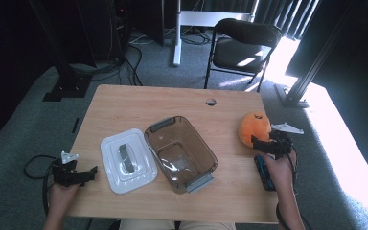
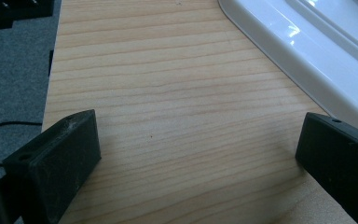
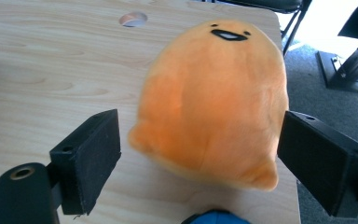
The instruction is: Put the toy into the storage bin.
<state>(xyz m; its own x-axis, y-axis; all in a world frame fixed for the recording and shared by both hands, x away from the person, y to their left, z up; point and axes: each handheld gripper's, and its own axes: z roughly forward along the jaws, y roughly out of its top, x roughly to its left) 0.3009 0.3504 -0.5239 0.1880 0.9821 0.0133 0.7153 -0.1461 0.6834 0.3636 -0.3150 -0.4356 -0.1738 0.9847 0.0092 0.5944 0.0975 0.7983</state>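
Note:
An orange plush toy (image 1: 254,127) with a small black face lies near the table's right edge. In the right gripper view the plush toy (image 3: 214,98) sits between the two black jaws, which stand wide apart on either side of its lower end without touching it. My right gripper (image 1: 267,143) is open just in front of the toy. A clear brown container (image 1: 180,153) with grey handles sits mid-table, its white lid (image 1: 127,160) beside it on the left. My left gripper (image 1: 84,175) is open over bare wood at the table's front left corner, the white lid (image 2: 307,42) at its right.
A blue object (image 1: 263,172) lies on the table by the right hand. A round cable hole (image 1: 211,101) is at the table's far edge. A black folding chair (image 1: 242,45) stands beyond the table. The table's left edge (image 2: 51,88) runs close by the left gripper.

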